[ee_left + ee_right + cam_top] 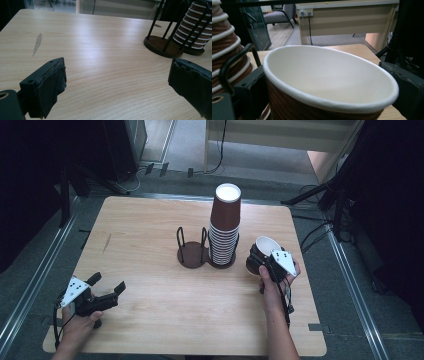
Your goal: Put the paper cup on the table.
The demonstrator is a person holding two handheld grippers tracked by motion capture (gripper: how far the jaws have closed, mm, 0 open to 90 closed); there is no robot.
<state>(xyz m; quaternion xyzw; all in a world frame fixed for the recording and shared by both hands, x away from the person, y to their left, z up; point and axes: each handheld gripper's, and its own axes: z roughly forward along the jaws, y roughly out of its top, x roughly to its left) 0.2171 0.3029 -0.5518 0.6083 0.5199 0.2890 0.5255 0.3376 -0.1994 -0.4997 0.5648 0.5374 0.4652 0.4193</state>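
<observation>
The right gripper (265, 262) clamps a brown paper cup with white lining (261, 251) just right of the dark twin-ring wire cup holder (194, 251). Likely next (a guess): stacking it, upended, onto the inverted brown cup tower (224, 227). The left gripper (107, 290), jaws wide, waits well left.

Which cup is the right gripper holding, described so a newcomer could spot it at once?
Start at the wooden table and find the dark two-slot cup holder near its middle, whose right slot carries a tall stack of brown cups. Just right of that stack, the right gripper is shut on a single brown paper cup. Unlike the upside-down stacked ones, it sits apart with its white inside showing.
</observation>
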